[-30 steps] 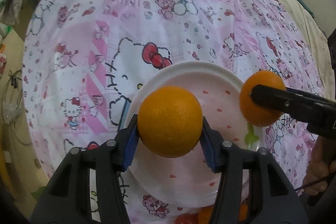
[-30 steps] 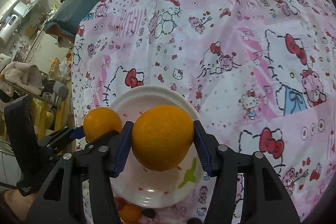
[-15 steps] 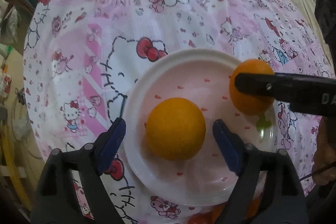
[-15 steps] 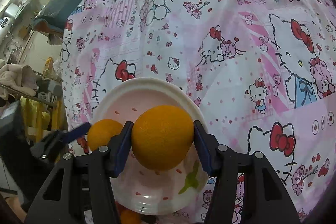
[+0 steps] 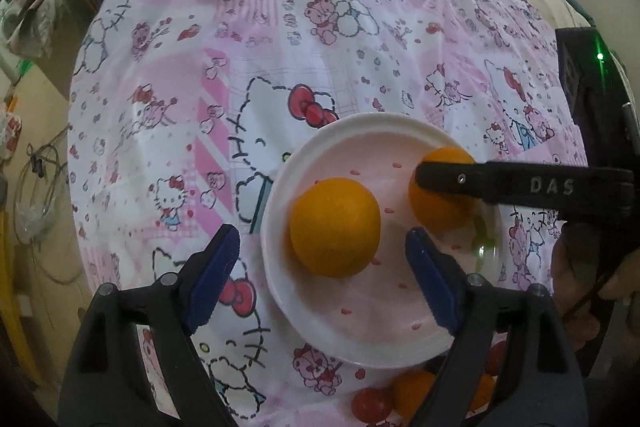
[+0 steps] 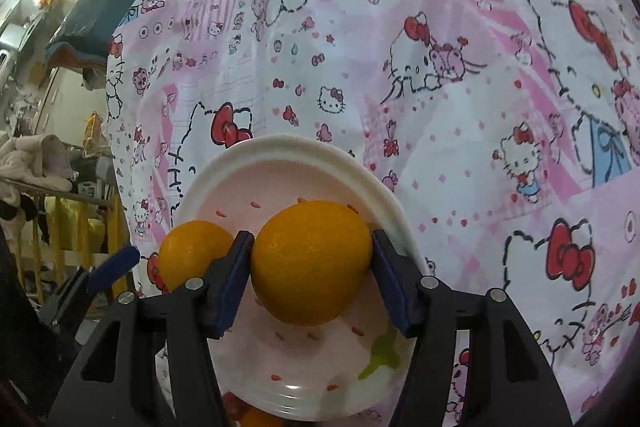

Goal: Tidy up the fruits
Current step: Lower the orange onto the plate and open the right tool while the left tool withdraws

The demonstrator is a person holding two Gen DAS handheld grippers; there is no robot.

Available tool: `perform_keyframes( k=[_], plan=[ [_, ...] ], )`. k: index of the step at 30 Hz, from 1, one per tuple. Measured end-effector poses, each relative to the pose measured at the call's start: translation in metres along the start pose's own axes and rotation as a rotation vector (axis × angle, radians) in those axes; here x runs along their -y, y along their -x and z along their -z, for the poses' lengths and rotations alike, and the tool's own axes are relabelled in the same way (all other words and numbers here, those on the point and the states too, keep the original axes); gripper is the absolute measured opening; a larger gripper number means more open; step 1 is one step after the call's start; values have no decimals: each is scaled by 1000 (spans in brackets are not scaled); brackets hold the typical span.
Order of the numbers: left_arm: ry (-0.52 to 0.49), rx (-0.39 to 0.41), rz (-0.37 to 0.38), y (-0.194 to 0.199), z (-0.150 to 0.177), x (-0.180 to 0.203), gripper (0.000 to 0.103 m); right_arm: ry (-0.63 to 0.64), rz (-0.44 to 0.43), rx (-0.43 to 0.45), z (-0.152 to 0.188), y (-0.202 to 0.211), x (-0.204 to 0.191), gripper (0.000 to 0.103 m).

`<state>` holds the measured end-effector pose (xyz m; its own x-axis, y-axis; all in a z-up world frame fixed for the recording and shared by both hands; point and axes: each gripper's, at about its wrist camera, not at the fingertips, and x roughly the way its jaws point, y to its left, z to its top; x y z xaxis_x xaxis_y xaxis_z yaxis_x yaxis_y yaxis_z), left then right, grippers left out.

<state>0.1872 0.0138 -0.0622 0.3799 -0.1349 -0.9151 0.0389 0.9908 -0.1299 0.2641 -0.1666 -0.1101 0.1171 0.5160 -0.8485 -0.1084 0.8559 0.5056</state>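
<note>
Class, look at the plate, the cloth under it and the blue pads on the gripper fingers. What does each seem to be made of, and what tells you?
Plate: probably plastic or melamine, smooth, slightly glossy, with a printed pattern.
Cloth: thin printed cotton-like fabric, matte, with soft creases.
Blue pads: likely rubber or soft plastic, matte, with a ridged edge.

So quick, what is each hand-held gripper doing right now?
Left hand-held gripper: open, holding nothing; an orange sits on the plate between its fingers.
Right hand-held gripper: closed on another orange.
</note>
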Motion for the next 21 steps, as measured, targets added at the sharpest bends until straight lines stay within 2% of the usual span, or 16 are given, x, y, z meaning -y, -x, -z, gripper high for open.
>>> perform_keyframes(
  k=[2, 3, 4, 11, 17, 21],
  plan=[
    [16, 4, 4, 4, 2, -2, 82, -13, -36, 23, -1, 6, -1, 71],
    [21, 6, 7, 5, 3, -3, 83, -9, -35, 46, -1, 11, -3, 79],
    [26, 7, 7, 6, 3, -3, 83, 4, -31, 69, -2, 17, -5, 80],
    [47, 26, 19, 21, 5, -1, 83, 20, -32, 93, 3, 38, -8, 80],
    [48, 56, 11, 39, 14, 3, 83, 47, -24, 117, 20, 63, -6, 80],
    [86, 86, 19, 53, 22, 2, 82, 41, -23, 139, 34, 83, -2, 80]
  ],
)
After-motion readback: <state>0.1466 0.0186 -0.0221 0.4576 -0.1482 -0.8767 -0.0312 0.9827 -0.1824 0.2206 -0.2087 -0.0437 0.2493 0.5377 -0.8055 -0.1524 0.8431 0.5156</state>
